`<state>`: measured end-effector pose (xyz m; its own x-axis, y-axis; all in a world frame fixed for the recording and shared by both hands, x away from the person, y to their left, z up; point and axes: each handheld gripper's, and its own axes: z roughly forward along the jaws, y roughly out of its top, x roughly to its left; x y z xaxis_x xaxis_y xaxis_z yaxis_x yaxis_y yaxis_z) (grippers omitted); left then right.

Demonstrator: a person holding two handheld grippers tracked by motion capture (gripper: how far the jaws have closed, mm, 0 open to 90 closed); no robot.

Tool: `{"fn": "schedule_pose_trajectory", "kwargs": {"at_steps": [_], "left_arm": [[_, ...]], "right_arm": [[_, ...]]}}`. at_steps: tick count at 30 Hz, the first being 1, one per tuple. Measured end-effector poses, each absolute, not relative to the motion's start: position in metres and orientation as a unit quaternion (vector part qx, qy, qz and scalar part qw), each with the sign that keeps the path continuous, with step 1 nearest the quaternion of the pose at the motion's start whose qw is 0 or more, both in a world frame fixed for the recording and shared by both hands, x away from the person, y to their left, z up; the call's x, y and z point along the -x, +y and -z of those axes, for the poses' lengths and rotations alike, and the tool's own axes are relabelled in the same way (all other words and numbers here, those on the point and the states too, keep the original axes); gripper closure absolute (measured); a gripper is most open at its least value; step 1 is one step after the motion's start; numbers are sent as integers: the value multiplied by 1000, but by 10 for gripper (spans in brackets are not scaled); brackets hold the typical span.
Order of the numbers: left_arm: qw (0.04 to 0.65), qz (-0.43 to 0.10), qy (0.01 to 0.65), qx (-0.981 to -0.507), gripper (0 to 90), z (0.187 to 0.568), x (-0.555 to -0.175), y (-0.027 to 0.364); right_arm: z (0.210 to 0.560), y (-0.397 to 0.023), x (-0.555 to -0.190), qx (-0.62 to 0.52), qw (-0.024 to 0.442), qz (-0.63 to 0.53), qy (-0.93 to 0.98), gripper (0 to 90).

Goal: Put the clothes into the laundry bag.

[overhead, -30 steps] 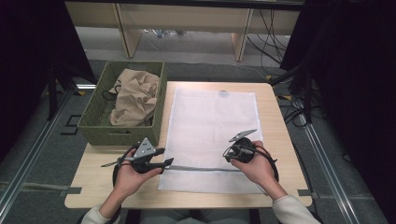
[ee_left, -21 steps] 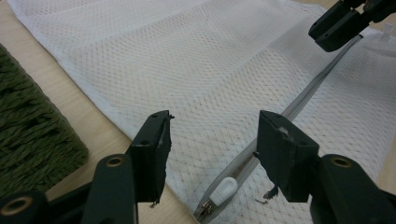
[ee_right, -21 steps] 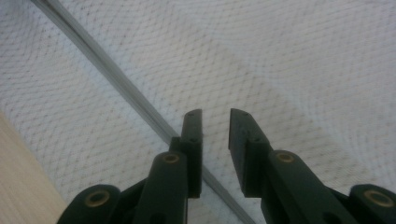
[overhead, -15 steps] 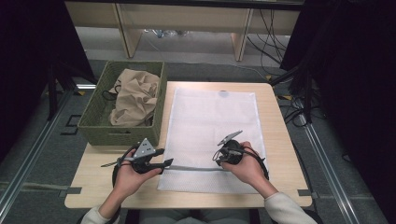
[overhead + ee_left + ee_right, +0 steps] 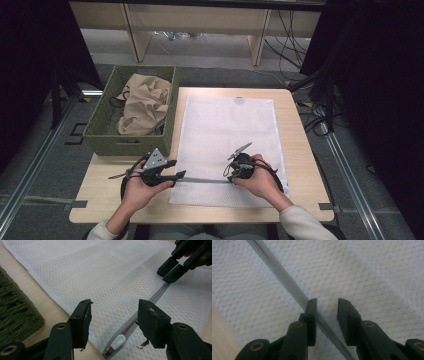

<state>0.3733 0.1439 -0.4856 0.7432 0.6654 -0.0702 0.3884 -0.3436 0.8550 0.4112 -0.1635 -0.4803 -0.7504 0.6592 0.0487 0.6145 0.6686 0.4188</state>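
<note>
Just been opening at the right gripper (image 5: 327, 305): black jaws now wide, nothing pinched. Only white mesh in the gap; grey zipper (image 5: 277, 270) slanting under one jaw, not clamped. Compared with a second ago in the high view, shifted left along the zipper line and a little lower, closer to the left gripper (image 5: 176, 172).

Probably a release and re-approach rather than a hold: fresh bite on the zipper tape or the mesh beside it likely next, to steady the bag while the slider is worked.

At the left gripper (image 5: 113, 308), moderately apart and unmoved. Straddling the zipper's end, pads clear of the fabric. White rounded zipper pull (image 5: 118, 341) lying low between the jaws, touched by neither. Zip apparently shut all along.

Outward: mesh laundry bag (image 5: 230, 125) flat on the table, rectangular, fine white netting with tiny holes, soft and limp, apt to bunch under a sideways tug. Zipper (image 5: 205, 180) a narrow, smooth, stiffer grey band near the bag's near edge, running between the two grippers.

Further out: pale wooden table (image 5: 300, 165), smooth. Olive woven basket (image 5: 100, 131), coarse and ribbed, just beside the bag's left edge, with a crumpled beige cloth (image 5: 145, 102) inside.
</note>
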Motion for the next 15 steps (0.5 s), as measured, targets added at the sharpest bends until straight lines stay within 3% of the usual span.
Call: {"fn": "schedule_pose_trajectory", "kwargs": {"at_steps": [15], "left_arm": [[468,-147,323,-809,451,487,-374,143]], "right_arm": [[484,-162,-417,-342,54,-206,915,653]]}}
